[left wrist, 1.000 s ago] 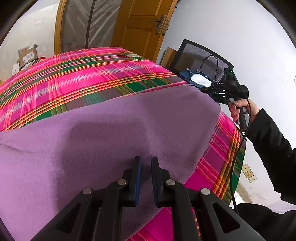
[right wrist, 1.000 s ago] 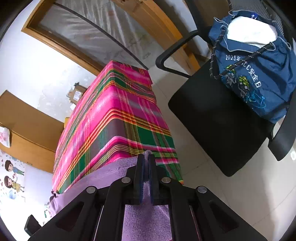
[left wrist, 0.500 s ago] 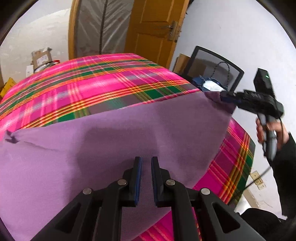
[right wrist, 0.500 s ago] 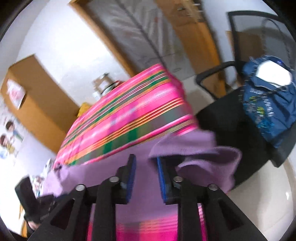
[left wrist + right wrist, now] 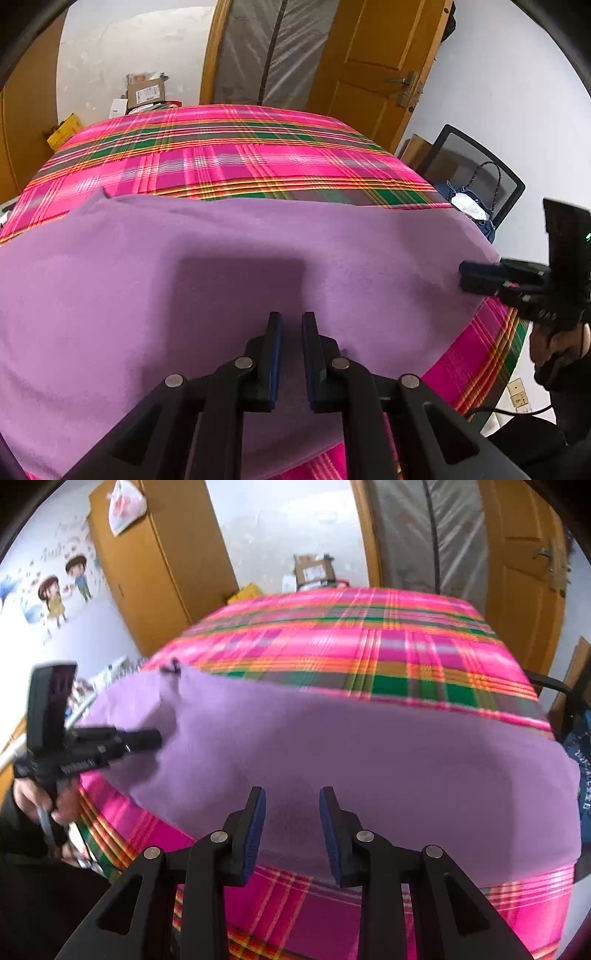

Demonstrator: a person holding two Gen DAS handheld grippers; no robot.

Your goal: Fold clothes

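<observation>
A purple cloth (image 5: pixel 258 258) lies spread across the lower half of the frame on a bench under a pink plaid cover (image 5: pixel 229 158). The left gripper (image 5: pixel 290 325) stands nearly closed over it; whether it pinches fabric is unclear. The right gripper (image 5: pixel 291 805) is half open, holding nothing.

left gripper (image 5: pixel 290 354) narrowly parted, right gripper (image 5: pixel 291 830) wide apart, empty
</observation>
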